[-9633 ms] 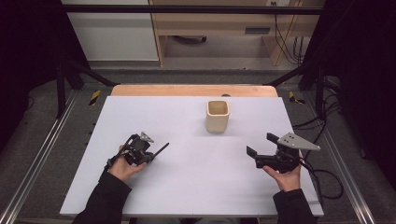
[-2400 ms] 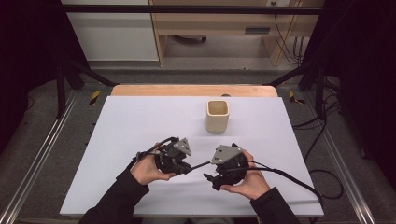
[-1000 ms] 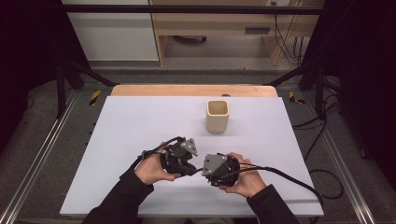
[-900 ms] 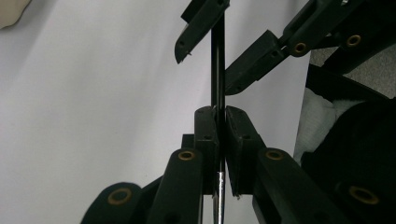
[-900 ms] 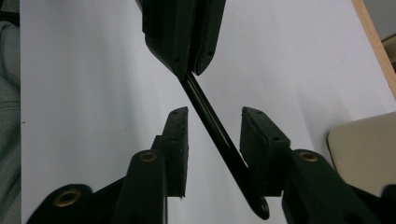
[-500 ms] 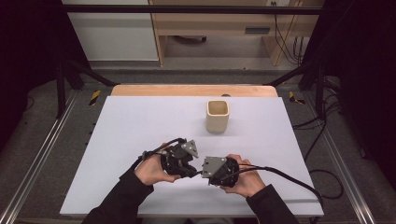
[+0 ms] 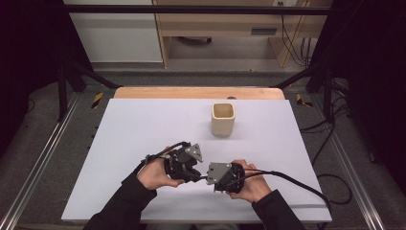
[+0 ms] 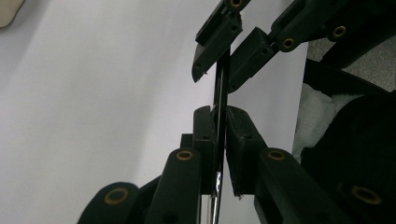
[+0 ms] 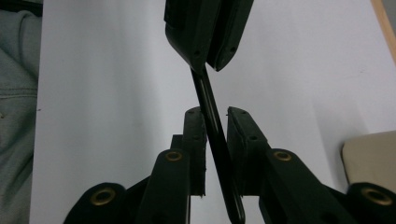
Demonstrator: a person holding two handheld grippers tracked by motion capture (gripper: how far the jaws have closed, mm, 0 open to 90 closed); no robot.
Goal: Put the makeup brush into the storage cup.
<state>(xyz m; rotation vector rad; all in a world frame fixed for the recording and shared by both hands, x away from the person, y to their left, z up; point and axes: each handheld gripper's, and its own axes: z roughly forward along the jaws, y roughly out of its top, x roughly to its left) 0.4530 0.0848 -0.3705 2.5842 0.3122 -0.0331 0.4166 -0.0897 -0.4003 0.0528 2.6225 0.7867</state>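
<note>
Person: both forearms in black long sleeves [image 7: 125, 199], hands bare. Left claw [image 7: 196, 176] and right claw [image 7: 209, 179]: matte black bodies, each topped by a grey three-cornered plate [image 7: 195, 152] with small dark screw dots. Black cable [image 7: 292, 179] trails off the right unit; another loops over the left. Jaws black, blocky, with brass-coloured pivot rivets [image 8: 185, 155] and small recessed screws.

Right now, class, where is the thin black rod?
In the high view, the thin black rod spans the gap between the left claw and right claw, near the white table's front edge, well in front of the beige square cup.
</note>
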